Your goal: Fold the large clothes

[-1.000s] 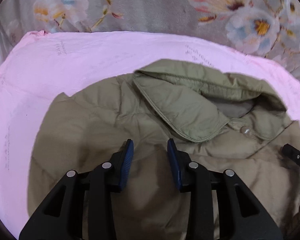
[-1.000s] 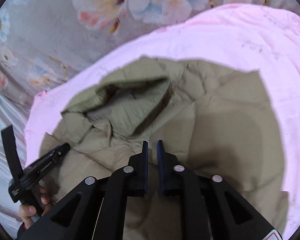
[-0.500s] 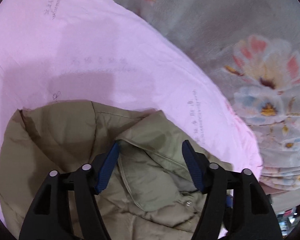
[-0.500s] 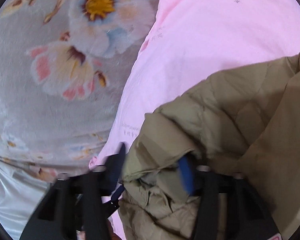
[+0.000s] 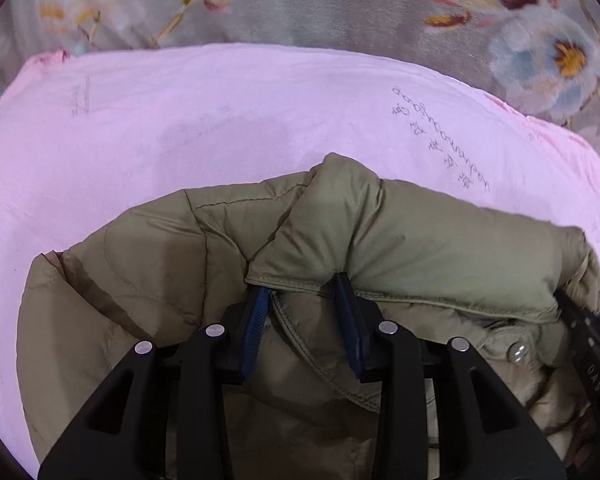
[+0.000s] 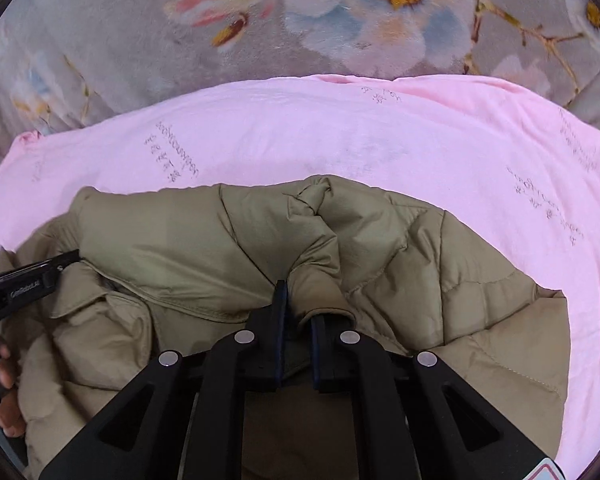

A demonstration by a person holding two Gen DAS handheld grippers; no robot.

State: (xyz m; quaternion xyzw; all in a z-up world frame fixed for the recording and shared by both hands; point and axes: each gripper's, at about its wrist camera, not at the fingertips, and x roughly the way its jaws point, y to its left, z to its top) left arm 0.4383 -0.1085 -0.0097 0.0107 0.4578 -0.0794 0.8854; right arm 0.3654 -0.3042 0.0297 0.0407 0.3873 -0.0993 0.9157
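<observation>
An olive padded jacket lies on a pink sheet, collar end toward me. My left gripper has its blue pads on either side of the collar's edge fold; the jaws stand part open with fabric between them. The jacket also fills the right wrist view, where my right gripper is closed on a bunched fold of the collar. The other gripper shows at the edge of each view: the right one in the left wrist view, the left one in the right wrist view.
The pink sheet has faint printed writing and lies on a grey floral blanket, which also shows in the left wrist view. A hand holds the left gripper at the left edge.
Both grippers swung up toward the collar end and came down on the collar. The right gripper opened, then closed on a fold. The left gripper opened wide, then narrowed around the collar edge.
</observation>
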